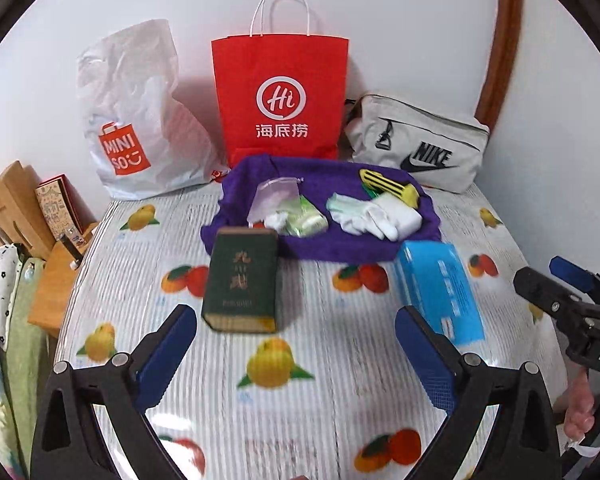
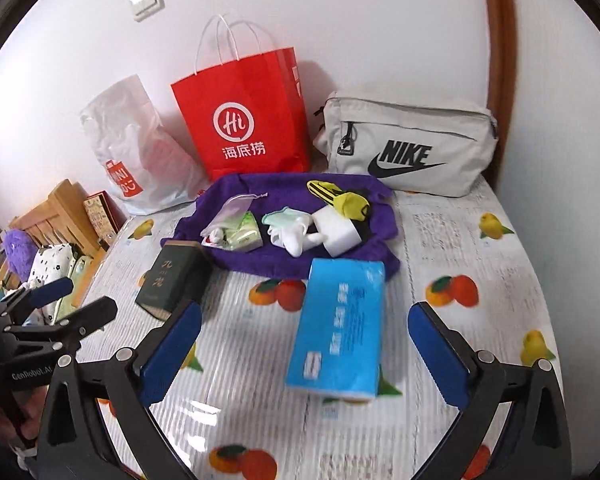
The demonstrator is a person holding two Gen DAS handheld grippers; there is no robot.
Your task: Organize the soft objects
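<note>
Now both tools stand with their jaws wide apart and nothing between them: the left tool (image 1: 296, 354) hangs over the fruit-print tabletop (image 1: 320, 408) short of the dark green box (image 1: 242, 280), the right tool (image 2: 304, 354) short of the blue tissue pack (image 2: 338, 324). White gloves (image 1: 366, 216), a sponge and small packets lie on the purple towel (image 1: 340, 246).

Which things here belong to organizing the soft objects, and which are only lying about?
Belong to the job: purple cloth, white gloves, yellow sock, tissue pack, blue tissue box.

Lying about: green box, red paper bag, Nike pouch, Miniso bag.
</note>
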